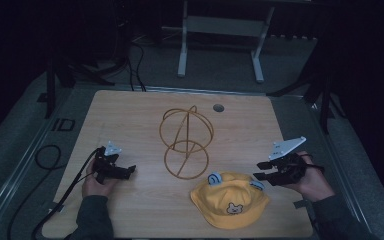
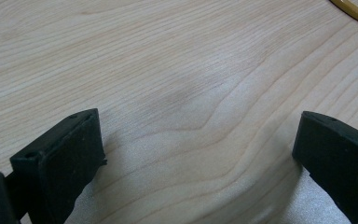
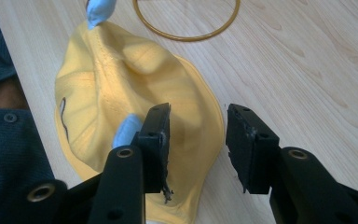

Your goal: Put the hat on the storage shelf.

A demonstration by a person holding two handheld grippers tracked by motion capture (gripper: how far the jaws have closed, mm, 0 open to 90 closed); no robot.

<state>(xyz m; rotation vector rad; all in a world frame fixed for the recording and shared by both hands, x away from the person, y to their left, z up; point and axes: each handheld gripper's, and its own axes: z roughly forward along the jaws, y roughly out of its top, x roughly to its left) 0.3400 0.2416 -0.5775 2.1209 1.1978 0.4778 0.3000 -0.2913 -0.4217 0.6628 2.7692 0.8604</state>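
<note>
Two grippers sit in my hands over a pale wooden table (image 1: pixel 130 120). On my left, the left gripper (image 1: pixel 121 170) rests low near the table's left edge, my left hand (image 1: pixel 96 183) wrapped round its body and its cable trailing off the side. In the left gripper view its jaws stand wide apart with bare wood grain between them, holding nothing, and a sliver of golden wire curves in at the top right corner.

Toward the middle stands a golden wire stand (image 1: pixel 186 142), a round base ring flat on the wood with hoops rising above it. Just beside that base, nearer to me, lies a yellow hat (image 1: pixel 230 199) with small blue ears and a bear face on the front.

On my right, the right gripper (image 1: pixel 264 170) hovers just beside the hat's right edge, my right hand (image 1: pixel 312 181) behind it. In the right gripper view (image 3: pixel 196 140) its jaws are parted above the hat's brim (image 3: pixel 200 135), not closed on it; one blue ear (image 3: pixel 127 129) lies by the left-hand jaw.
</note>
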